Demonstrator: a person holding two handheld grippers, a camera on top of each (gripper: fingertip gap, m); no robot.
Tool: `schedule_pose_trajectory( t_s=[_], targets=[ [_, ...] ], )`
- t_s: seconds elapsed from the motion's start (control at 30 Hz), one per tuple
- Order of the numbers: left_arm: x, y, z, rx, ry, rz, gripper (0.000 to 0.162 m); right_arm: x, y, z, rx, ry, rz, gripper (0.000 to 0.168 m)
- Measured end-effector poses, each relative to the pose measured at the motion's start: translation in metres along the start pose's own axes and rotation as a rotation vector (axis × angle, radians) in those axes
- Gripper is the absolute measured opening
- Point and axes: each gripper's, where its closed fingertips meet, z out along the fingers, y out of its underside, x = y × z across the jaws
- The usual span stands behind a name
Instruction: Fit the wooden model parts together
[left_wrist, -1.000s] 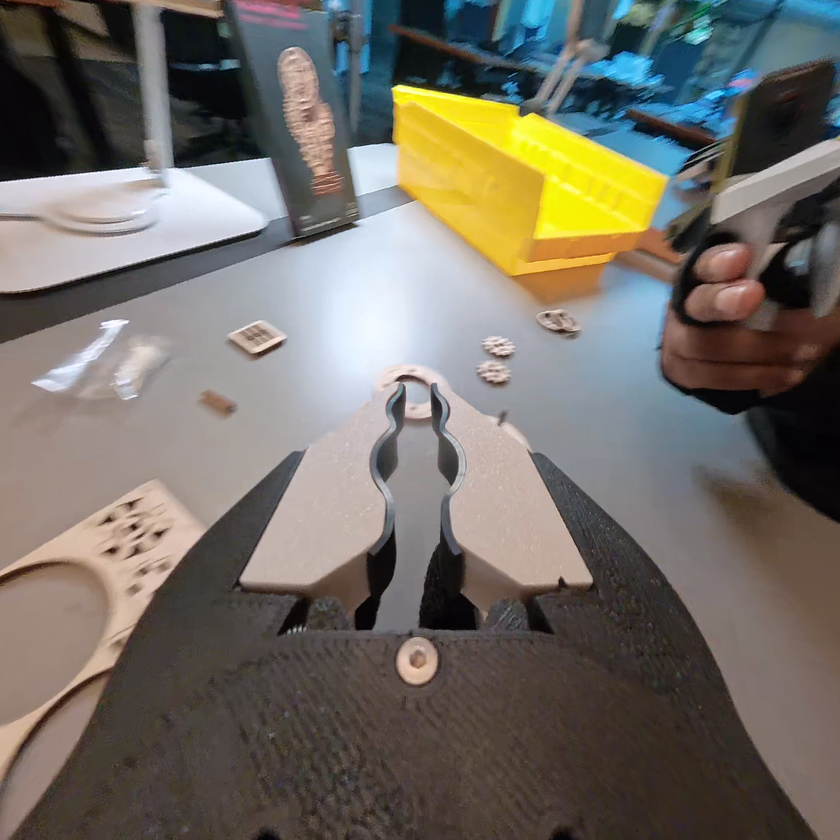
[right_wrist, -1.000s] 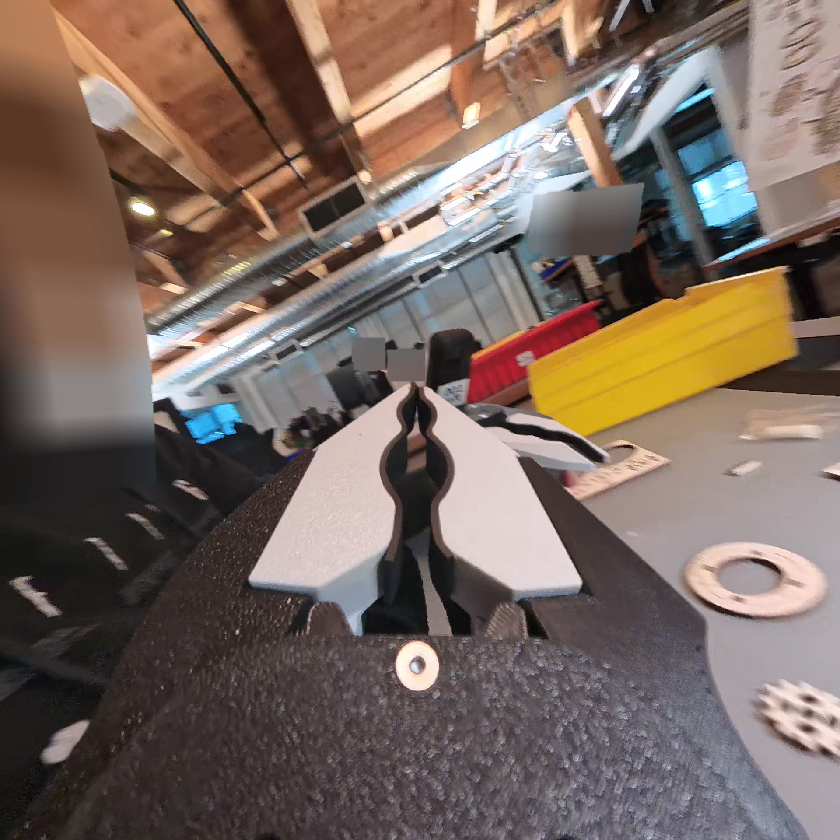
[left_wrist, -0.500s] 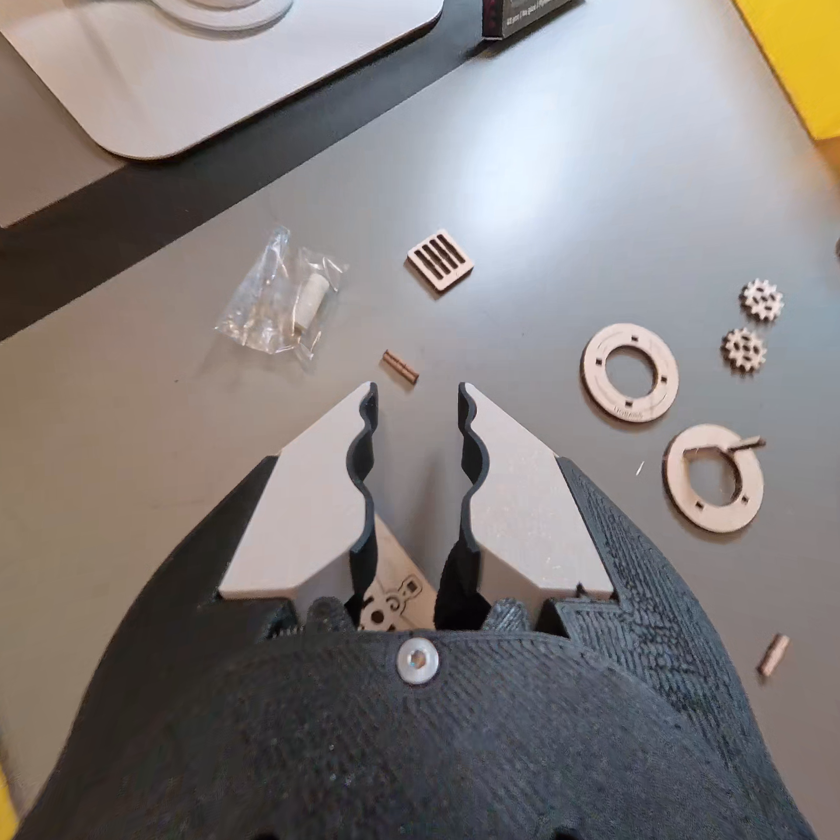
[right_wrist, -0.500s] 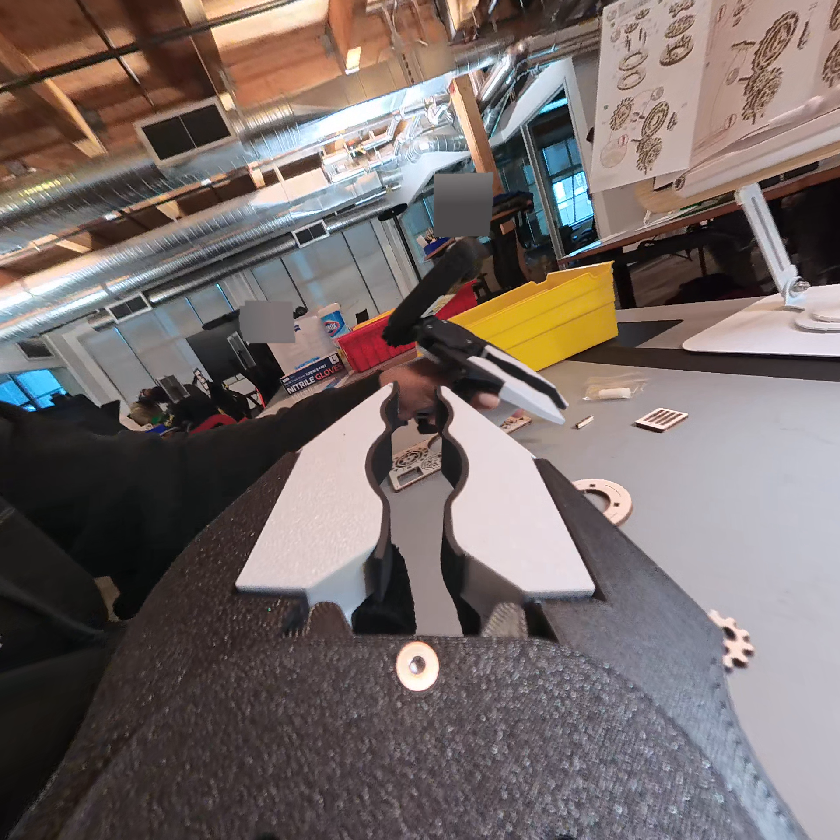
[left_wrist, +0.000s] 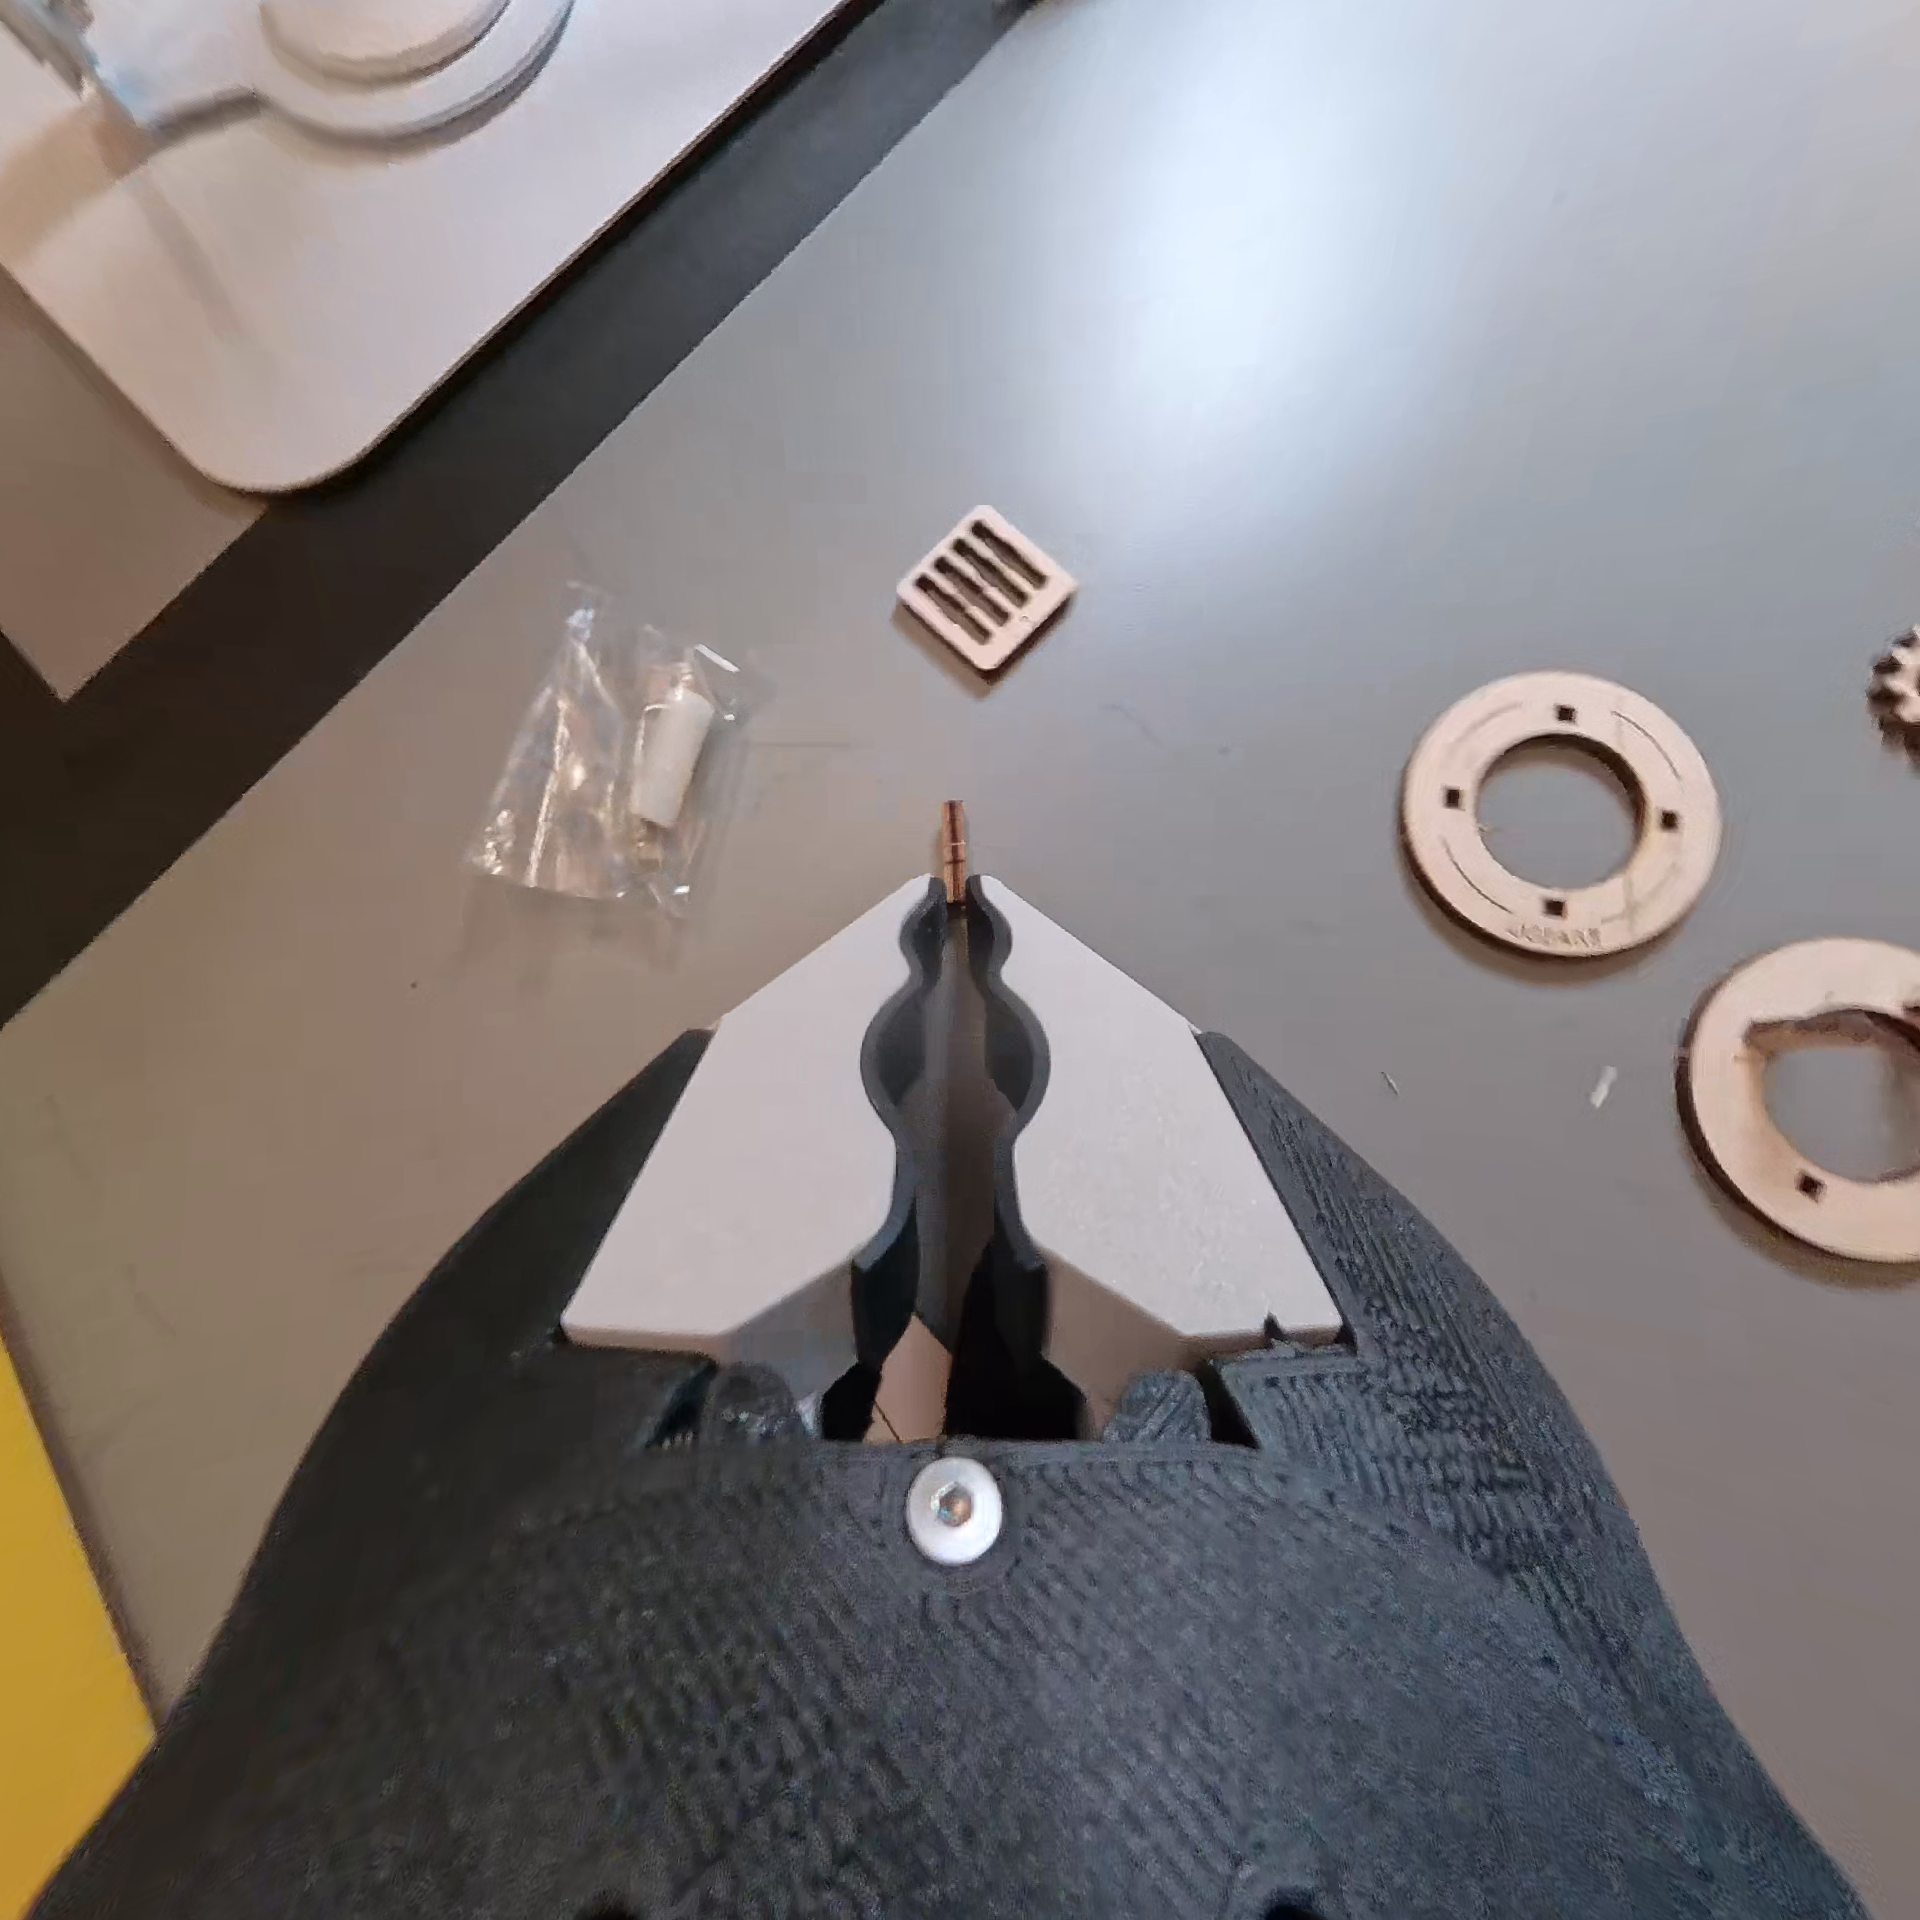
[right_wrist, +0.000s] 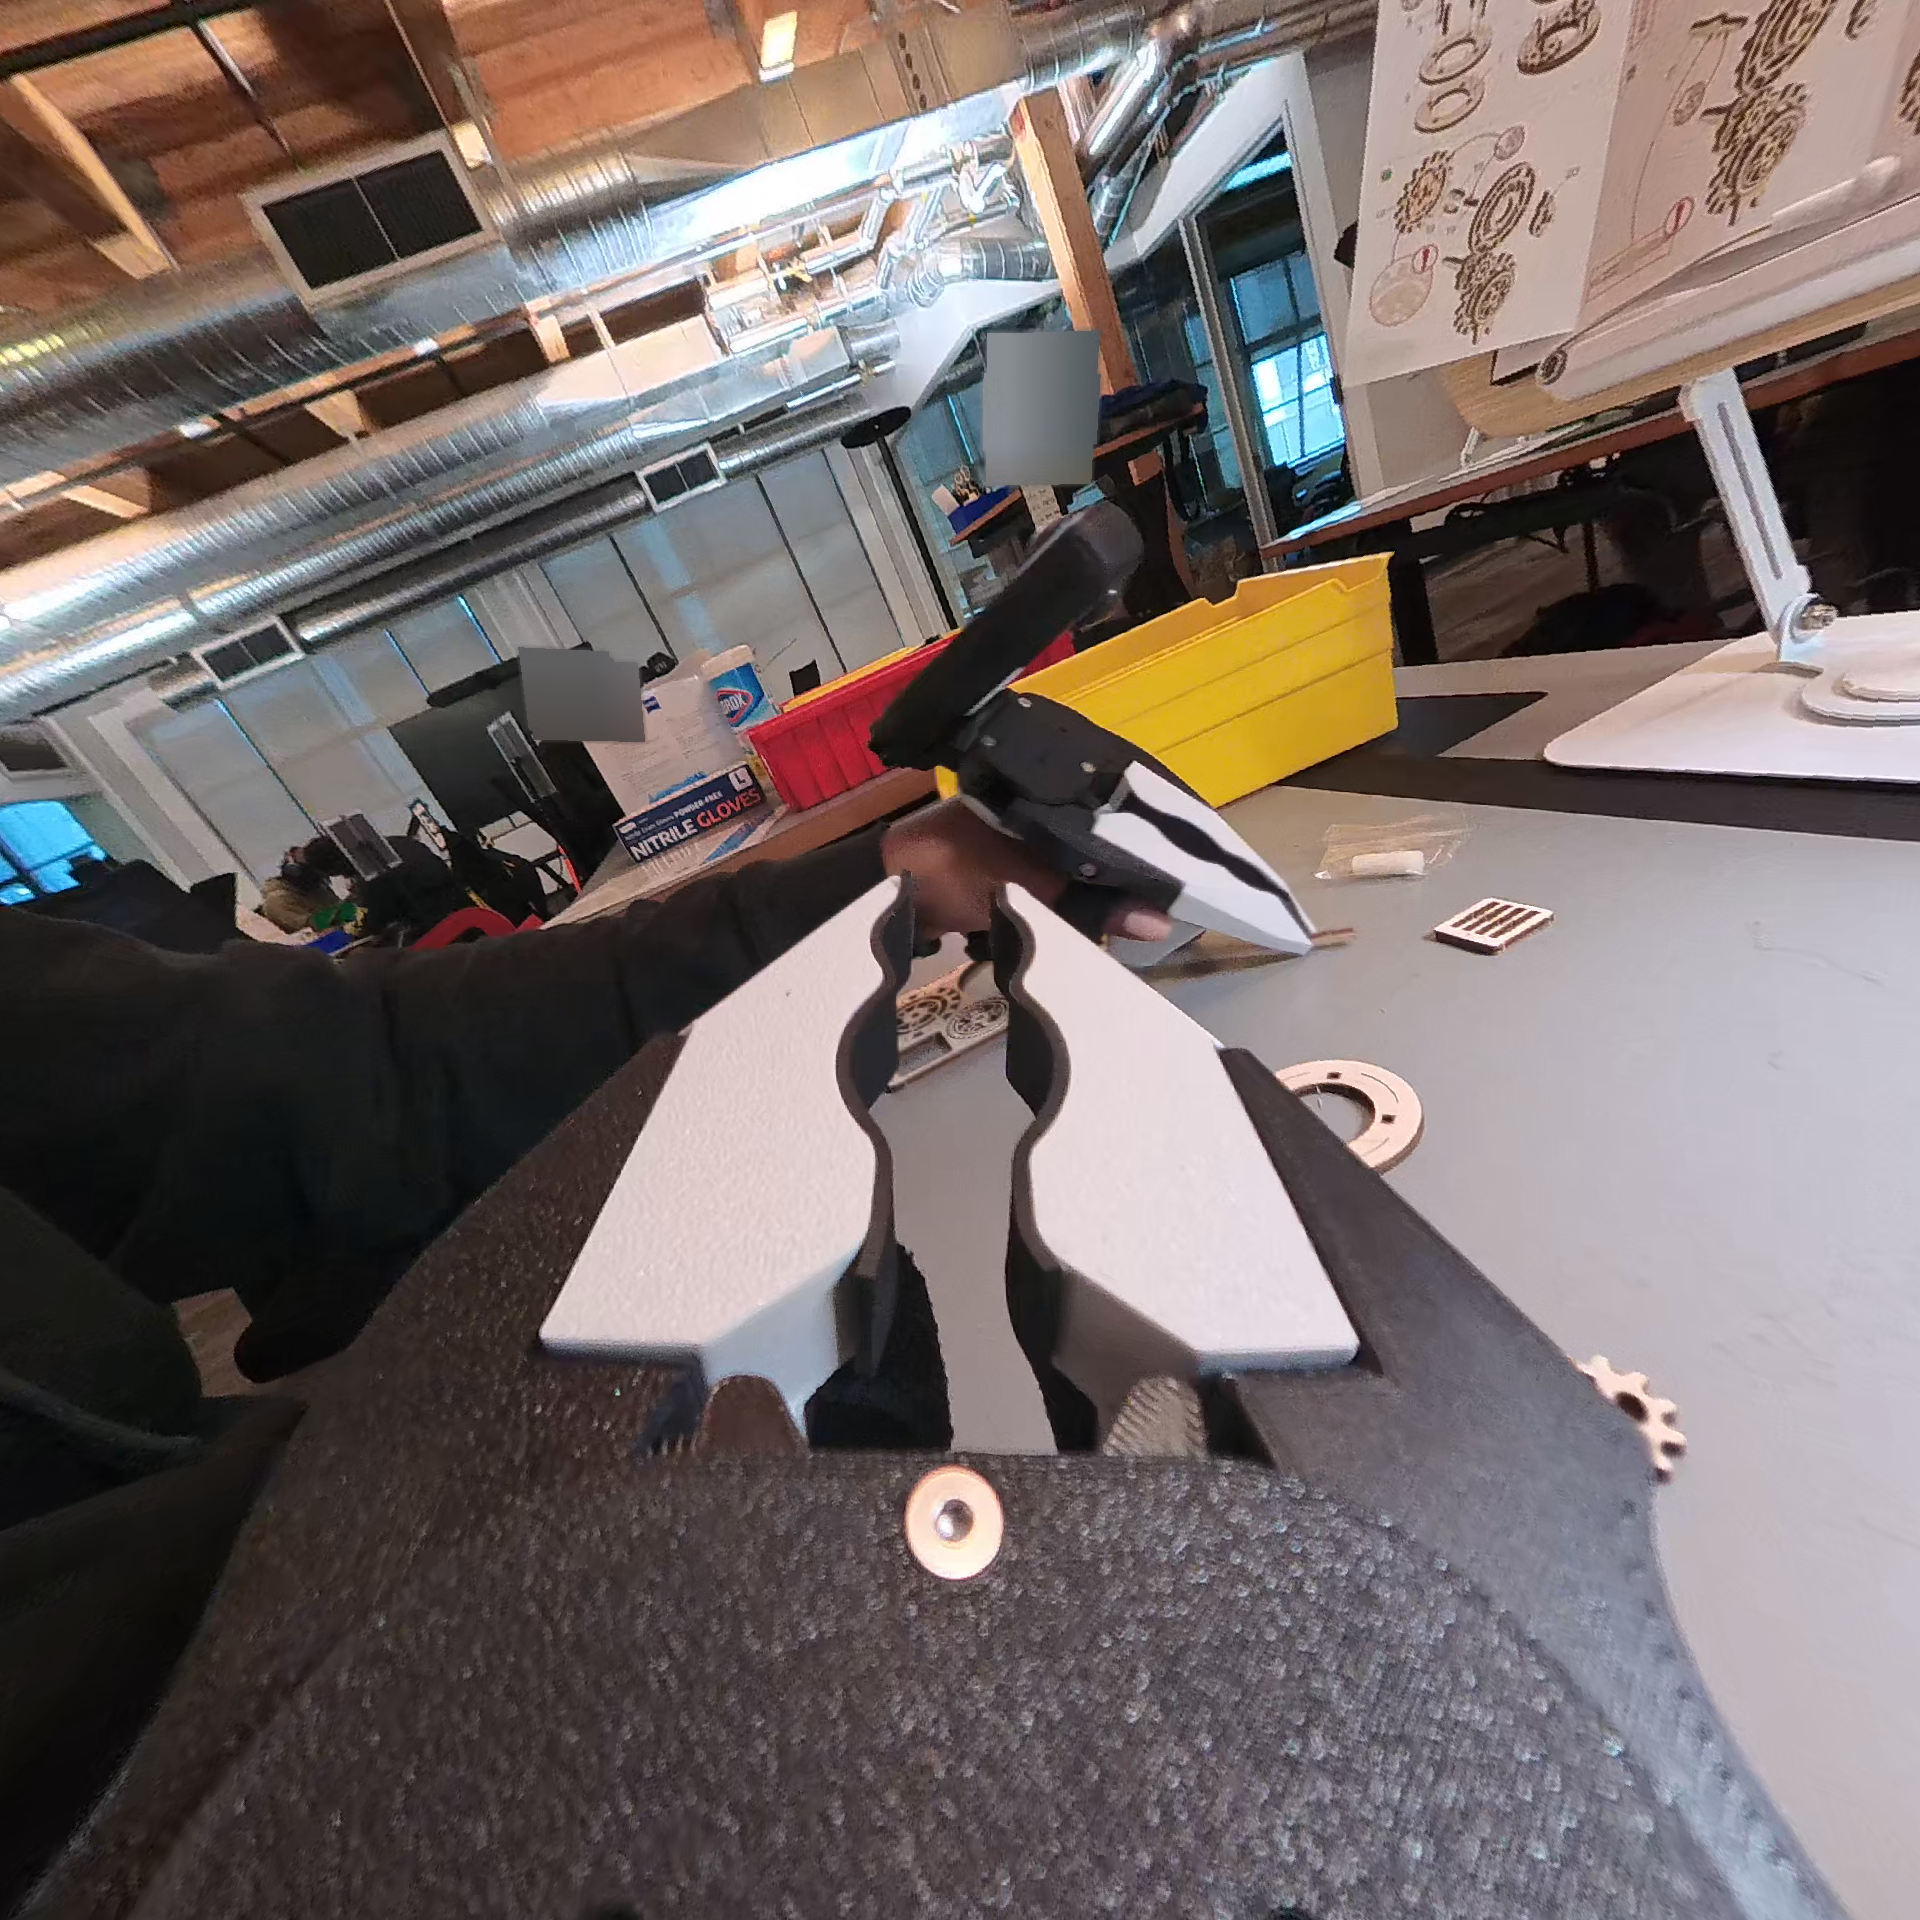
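Observation:
In the left wrist view my left gripper (left_wrist: 953, 885) is shut on a small brown wooden peg (left_wrist: 952, 840). The peg sticks out past the fingertips, low over the grey table (left_wrist: 1351, 364). The right wrist view shows the same gripper (right_wrist: 1294, 935) with the peg (right_wrist: 1333, 937) at its tips by the table. My right gripper (right_wrist: 951, 904) is open and empty, held above the table. A wooden ring (left_wrist: 1558, 800) and a second ring with a part fitted in it (left_wrist: 1808, 1101) lie to the right of the left gripper.
A slotted wooden square (left_wrist: 985, 603), a clear plastic bag (left_wrist: 613, 769) and a gear (left_wrist: 1901, 707) lie nearby. A white stand base (left_wrist: 260, 260) is at the far left. A yellow bin (right_wrist: 1226, 686), a cut-out wooden sheet (right_wrist: 951, 1023) and a gear (right_wrist: 1642, 1413) show in the right wrist view. About 20 centimetres separates my left fingertips from my right. Measured from the fingertips, the slotted wooden square (left_wrist: 985, 603) is 6 centimetres or so from the left gripper and 25 centimetres from the right. The right camera catches it too, in the right wrist view (right_wrist: 1476, 922).
My left gripper moved forward to the wooden peg and its open fingers closed on it. My right gripper stayed open and hardly moved.

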Motion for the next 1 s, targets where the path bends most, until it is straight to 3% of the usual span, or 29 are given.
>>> schedule_pose_trajectory(
  t_s=[0.1, 0.27, 0.43, 0.57, 0.77, 1.0],
  targets=[
    [0.029, -0.012, -0.020, 0.124, 0.098, 0.112, 0.002, 0.001, 0.004, 0.001, -0.023, 0.019, -0.031, 0.011],
    [0.116, -0.030, -0.095, 0.429, 0.306, 0.324, 0.002, -0.003, 0.016, 0.008, -0.091, 0.026, -0.139, 0.013],
    [0.171, -0.022, -0.144, 0.615, 0.486, 0.371, 0.002, -0.034, 0.035, 0.014, -0.197, -0.129, -0.248, 0.024],
    [0.179, -0.012, -0.146, 0.637, 0.519, 0.401, 0.002, -0.046, 0.044, 0.014, -0.234, -0.173, -0.270, 0.029],
    [0.188, 0.001, -0.134, 0.571, 0.627, 0.381, 0.002, -0.043, 0.045, 0.011, -0.253, -0.170, -0.300, 0.011],
    [0.186, 0.004, -0.133, 0.567, 0.679, 0.352, 0.002, -0.041, 0.058, 0.010, -0.317, -0.167, -0.327, 0.012]
  ],
)
